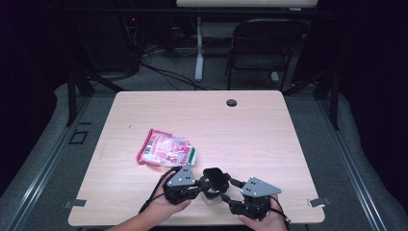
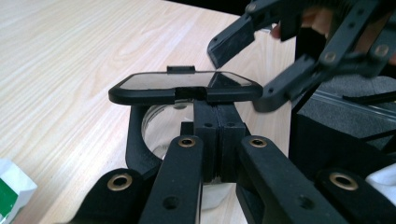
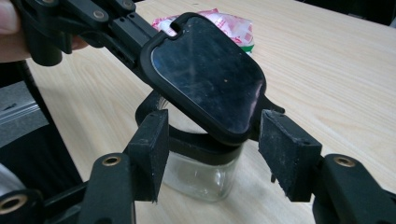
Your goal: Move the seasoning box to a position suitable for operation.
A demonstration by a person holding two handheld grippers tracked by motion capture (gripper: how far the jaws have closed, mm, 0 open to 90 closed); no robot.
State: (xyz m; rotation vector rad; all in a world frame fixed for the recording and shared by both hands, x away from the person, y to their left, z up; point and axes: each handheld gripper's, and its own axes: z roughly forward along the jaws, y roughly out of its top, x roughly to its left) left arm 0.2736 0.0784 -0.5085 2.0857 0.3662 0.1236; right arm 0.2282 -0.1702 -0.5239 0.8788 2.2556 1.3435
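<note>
left gripper (image 1: 192,188) is clamped fully down on the near edge of the black hinged lid (image 3: 205,70), pads meeting on a small tab at its rim, so the lid is held tipped up and open over the glass jar (image 3: 203,172). reads like a deliberate prop: with the lid pinned back the mouth of the jar is free, and the hinge collar can't snap it shut. jar itself sits upright on the wooden table (image 1: 269,130), near the front edge, between the two hands, clear glass, looks empty as far as i can tell. right gripper (image 3: 212,154) has its jaws spread wide, one pad either side of the jar's black collar, neither pressing on it, holding nothing. my read is it's either steadying position or about to take the jar body so the left can work the lid. red and white snack packet (image 1: 166,149) lies flat just beyond the jar, to its left in the high view, close by but not touching; probably the thing meant to go in, hence parked within reach. can't see the hinge side of the lid clearly, so can't say whether it's fully back.
</note>
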